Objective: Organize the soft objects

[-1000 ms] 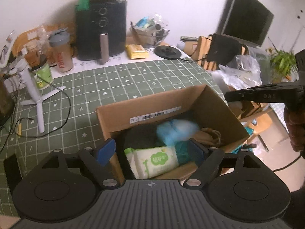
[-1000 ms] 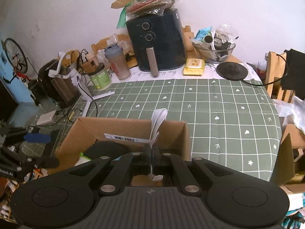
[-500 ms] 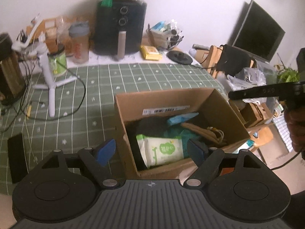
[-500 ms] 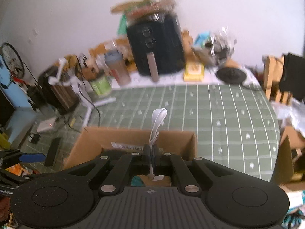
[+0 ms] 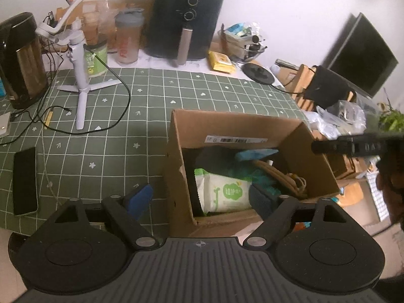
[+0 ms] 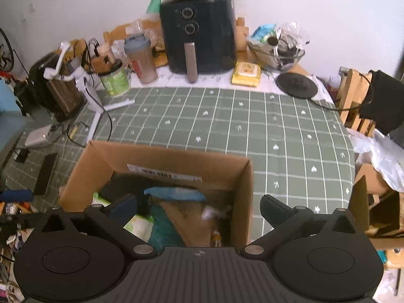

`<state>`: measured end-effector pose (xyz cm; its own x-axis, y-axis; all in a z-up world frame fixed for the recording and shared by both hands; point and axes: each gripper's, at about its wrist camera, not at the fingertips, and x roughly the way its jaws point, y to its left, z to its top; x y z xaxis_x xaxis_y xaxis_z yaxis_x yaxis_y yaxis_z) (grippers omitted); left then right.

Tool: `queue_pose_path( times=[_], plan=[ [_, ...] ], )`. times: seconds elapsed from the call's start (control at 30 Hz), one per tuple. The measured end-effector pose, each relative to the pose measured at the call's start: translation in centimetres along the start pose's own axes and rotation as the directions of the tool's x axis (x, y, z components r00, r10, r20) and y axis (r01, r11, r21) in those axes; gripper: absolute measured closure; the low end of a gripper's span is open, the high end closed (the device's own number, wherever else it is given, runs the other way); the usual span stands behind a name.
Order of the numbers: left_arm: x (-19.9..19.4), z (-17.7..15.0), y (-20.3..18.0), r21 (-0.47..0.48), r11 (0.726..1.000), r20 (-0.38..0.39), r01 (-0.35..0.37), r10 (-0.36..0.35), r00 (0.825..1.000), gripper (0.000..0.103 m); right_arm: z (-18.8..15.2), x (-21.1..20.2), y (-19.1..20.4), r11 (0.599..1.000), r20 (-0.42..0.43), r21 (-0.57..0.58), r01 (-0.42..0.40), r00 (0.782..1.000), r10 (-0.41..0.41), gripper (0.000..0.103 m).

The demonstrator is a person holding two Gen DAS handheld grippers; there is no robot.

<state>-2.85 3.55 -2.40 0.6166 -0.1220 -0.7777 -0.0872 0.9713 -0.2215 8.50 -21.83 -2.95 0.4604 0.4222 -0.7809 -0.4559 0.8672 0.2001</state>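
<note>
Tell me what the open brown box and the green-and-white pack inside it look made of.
Open brown box: corrugated cardboard, matte, judging by its raw cut edges and stuck-on barcode label.
Green-and-white pack: probably soft plastic film with a slight sheen; its left edge is serrated like a sealed wipes packet.

Both wrist cameras look steeply down, close over cardboard box [image 5: 237, 131] [image 6: 176, 161]; shared: box, green tablecloth [image 5: 151, 101] [image 6: 252, 126].

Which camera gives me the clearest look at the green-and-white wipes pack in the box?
The left wrist view: the wipes pack lies face-up in the cardboard box, label visible. In the right wrist view only slivers of it show, mostly hidden behind that gripper's finger.
</note>
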Motion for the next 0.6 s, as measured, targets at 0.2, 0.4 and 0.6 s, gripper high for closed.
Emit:
queue_pose_path(
  times=[0.2,0.4,0.6],
  plan=[
    [0.2,0.4,-1.7,0.036,0.997,-0.001,-0.069,0.070,0.998,0.000,-1.4,-0.4,0.1,1.000,-0.036,0.031,0.000,0.999,0.001,0.000],
    [-0.2,1.1,-3.4,0.028,0.992,-0.012,-0.121,0.121,0.993,0.000,-2.4,-0.6,0.7,0.999,-0.103,0.040,0.012,0.995,-0.008,0.000],
    [0.2,1.1,-5.0,0.042,0.986,-0.063,-0.159,0.162,0.985,0.000,-3.5,-1.2,0.9,0.997,-0.154,0.048,0.055,0.987,-0.047,0.000]
  ],
)
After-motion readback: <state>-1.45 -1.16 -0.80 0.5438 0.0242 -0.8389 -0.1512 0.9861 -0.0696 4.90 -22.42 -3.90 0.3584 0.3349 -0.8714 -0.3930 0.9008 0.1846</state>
